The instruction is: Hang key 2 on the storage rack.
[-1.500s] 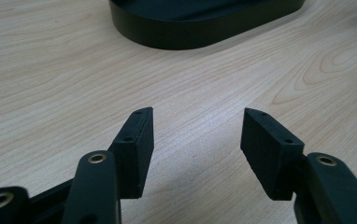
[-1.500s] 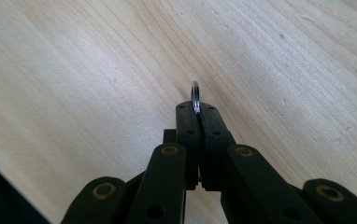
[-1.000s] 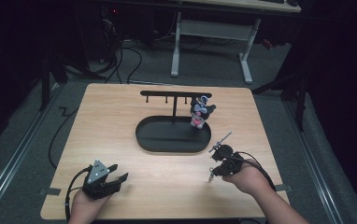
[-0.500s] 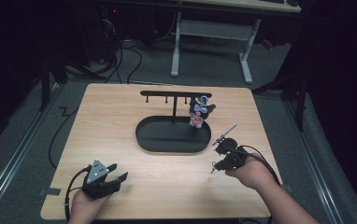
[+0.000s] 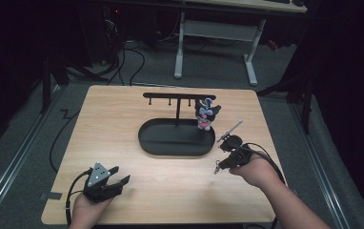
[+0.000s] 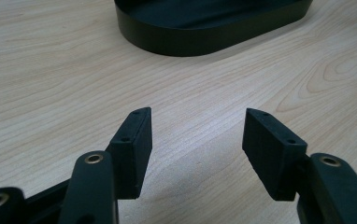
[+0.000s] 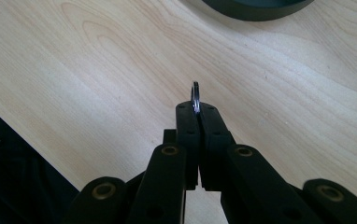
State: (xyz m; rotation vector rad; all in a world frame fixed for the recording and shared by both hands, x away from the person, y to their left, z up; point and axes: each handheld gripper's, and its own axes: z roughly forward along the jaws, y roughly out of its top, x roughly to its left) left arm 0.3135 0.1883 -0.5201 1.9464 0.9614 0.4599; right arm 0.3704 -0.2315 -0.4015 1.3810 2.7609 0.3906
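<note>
Right gripper view: a thin metal ring (image 7: 196, 97) is pinched between the closed fingers (image 7: 188, 126); only its top arc shows, the rest is hidden between the pads. What hangs from it cannot be told.

High view: the ring is too small to make out at the right gripper (image 5: 231, 153). The toy (image 5: 205, 114) on the stand (image 5: 177, 96) is too small and blurred for detail; its attachment to the hook cannot be told.

Left gripper view: the tray (image 6: 204, 39) is cut off by the top edge. The counter (image 6: 50, 93) runs off all sides.

Right gripper view: the tray's rim (image 7: 256, 11) is cut by the top edge.
</note>
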